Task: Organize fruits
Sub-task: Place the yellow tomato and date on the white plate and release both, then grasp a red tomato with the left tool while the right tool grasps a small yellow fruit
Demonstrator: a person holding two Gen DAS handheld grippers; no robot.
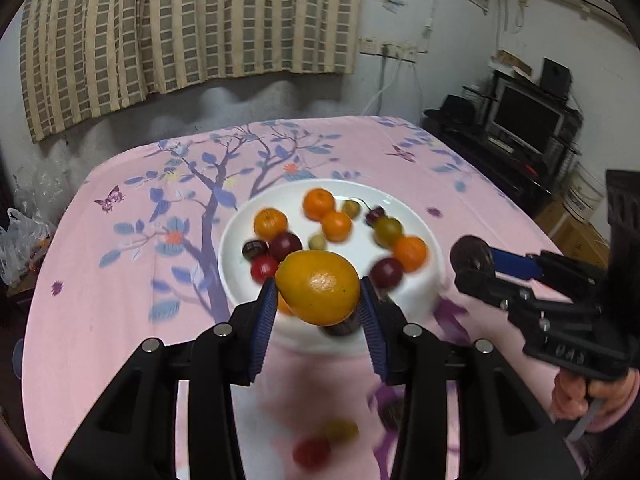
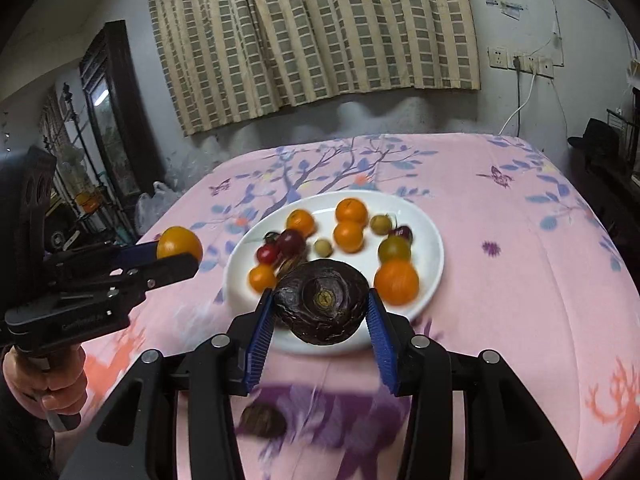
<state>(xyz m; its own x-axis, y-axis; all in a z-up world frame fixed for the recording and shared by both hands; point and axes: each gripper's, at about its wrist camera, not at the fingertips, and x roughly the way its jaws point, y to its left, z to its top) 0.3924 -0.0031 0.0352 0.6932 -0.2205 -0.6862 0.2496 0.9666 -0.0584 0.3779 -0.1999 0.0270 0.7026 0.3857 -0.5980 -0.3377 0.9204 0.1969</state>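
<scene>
My left gripper (image 1: pixel 319 300) is shut on a large orange fruit (image 1: pixel 318 288) and holds it above the near rim of a white plate (image 1: pixel 424 220). My right gripper (image 2: pixel 321 312) is shut on a dark purple-brown round fruit (image 2: pixel 321 306) above the plate's (image 2: pixel 434 248) near edge. The plate holds several small oranges (image 2: pixel 397 282), red and dark cherries (image 2: pixel 292 242) and greenish fruits (image 2: pixel 394 249). In the left wrist view the right gripper (image 1: pixel 472 260) is at the right of the plate. In the right wrist view the left gripper (image 2: pixel 180 258) with its orange (image 2: pixel 179 243) is at the left.
The table has a pink cloth (image 1: pixel 120 280) with a tree print. Loose fruits lie on the cloth near me: a red one (image 1: pixel 312 453), a yellowish one (image 1: pixel 340 430) and a dark one (image 2: pixel 262 420). A TV stand (image 1: pixel 524 128) is at the right, plastic bags (image 1: pixel 20 244) at the left.
</scene>
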